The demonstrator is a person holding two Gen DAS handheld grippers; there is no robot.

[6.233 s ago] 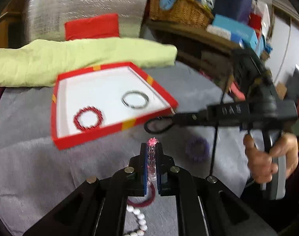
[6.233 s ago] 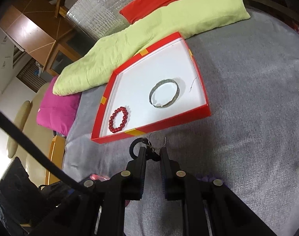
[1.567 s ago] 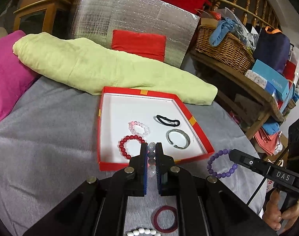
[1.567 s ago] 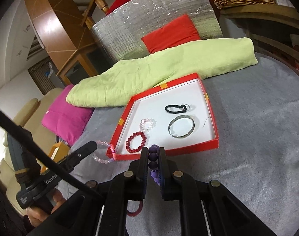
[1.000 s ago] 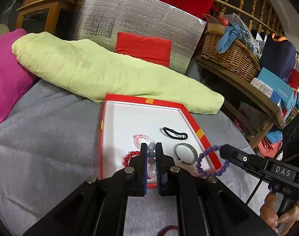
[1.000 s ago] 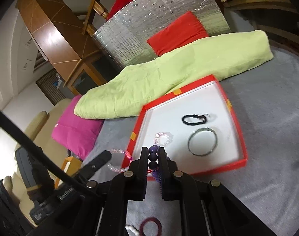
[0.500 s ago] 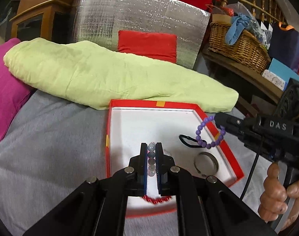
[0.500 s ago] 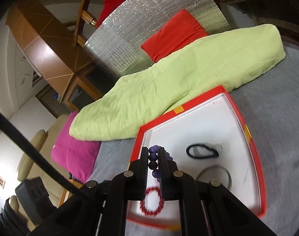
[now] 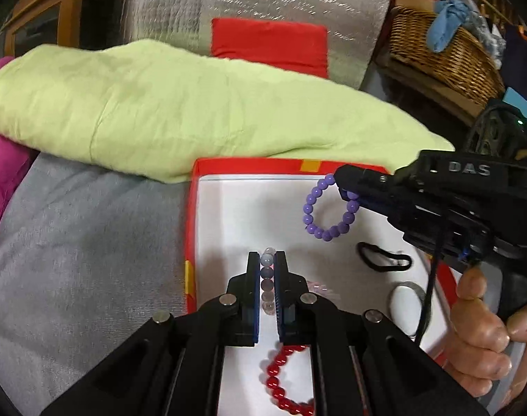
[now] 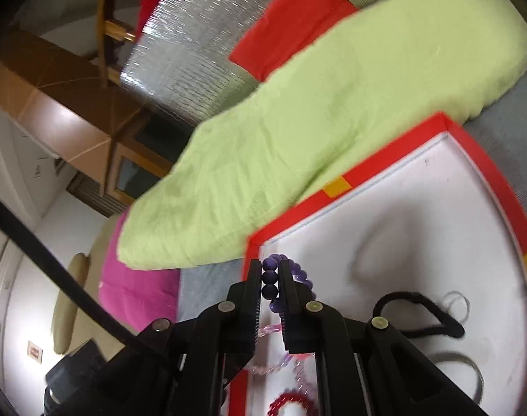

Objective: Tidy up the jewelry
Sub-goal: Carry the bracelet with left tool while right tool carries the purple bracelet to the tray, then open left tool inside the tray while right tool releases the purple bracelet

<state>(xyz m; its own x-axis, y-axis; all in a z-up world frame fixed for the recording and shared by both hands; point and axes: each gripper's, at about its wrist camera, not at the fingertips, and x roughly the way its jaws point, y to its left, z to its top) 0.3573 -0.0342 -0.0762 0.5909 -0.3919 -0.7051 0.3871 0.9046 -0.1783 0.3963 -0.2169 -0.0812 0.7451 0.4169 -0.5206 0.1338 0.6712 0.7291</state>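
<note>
Both grippers are over the red-rimmed tray [image 9: 228, 166] with the white floor, sitting on a grey cloth [image 9: 90, 242] in front of a long light-green cushion [image 9: 194, 104].

The left gripper [image 9: 267, 263] is pinched shut on a pale beaded bracelet [image 9: 267, 277]; the beads run in a straight line between the jaws, pointing away toward the far side of the tray. The right gripper [image 10: 271, 272] is clamped on a purple beaded bracelet [image 10: 270, 275], beads stacked the same way along its fingers.

The left wrist view shows what the right one can't: the whole purple bracelet [image 9: 329, 208] as a loop hanging upright from the right gripper's [image 9: 346, 187] tips, above the far half of the tray, with the right hand [image 9: 481, 329] on the handle.

Already lying in the tray: a red beaded bracelet [image 9: 284, 381] at the near edge, a black hair tie [image 9: 384, 260] to the right, and a silver bangle [image 10: 464, 371] nearer than that. The right wrist view also catches a pink clear-bead bracelet [image 10: 280, 357] partly behind its own fingers, plus a magenta cushion [image 10: 138, 294] off to the left.
</note>
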